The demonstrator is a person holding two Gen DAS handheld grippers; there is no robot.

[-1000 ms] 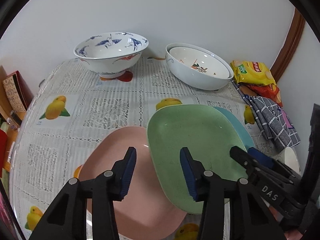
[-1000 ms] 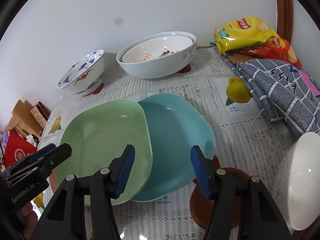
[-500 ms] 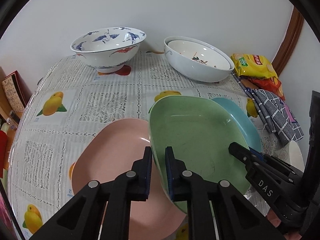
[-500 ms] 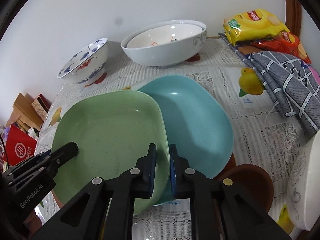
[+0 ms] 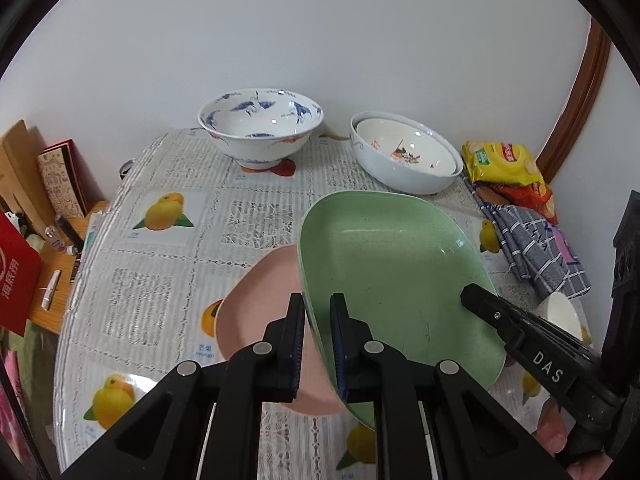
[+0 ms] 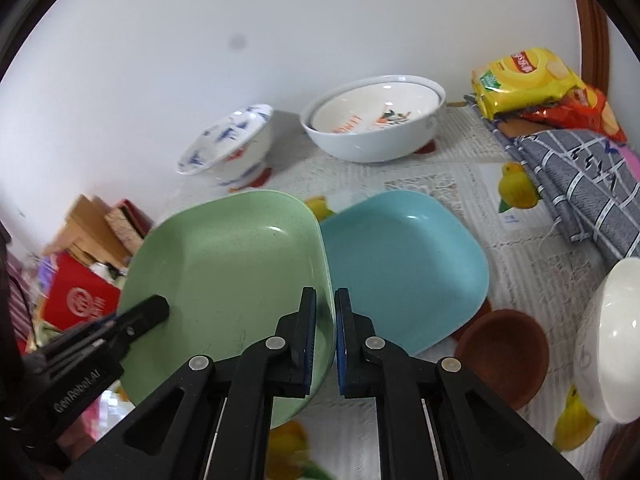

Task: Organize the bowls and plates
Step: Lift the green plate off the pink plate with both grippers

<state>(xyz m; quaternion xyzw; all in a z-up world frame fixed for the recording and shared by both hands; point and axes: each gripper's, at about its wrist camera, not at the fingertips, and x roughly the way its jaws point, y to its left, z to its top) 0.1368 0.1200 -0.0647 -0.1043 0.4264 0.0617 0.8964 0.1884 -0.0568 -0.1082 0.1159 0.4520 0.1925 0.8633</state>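
The green plate [image 5: 392, 272] is pinched at opposite rims by the left gripper [image 5: 318, 344] and the right gripper [image 6: 325, 340], whose jaws have just been closing onto it, a two-sided hold that is judged to keep the wide dish steady while it is carried clear of the table [image 5: 168, 240]. Just beyond and below it, the pink plate [image 5: 260, 300] and the blue plate [image 6: 404, 264] are left lying flat on either side, probably as stacking targets. Farthest off, against the wall, the blue-patterned bowl [image 5: 260, 128] is seen standing alone, and the white bowls [image 6: 374, 124] are already nested.
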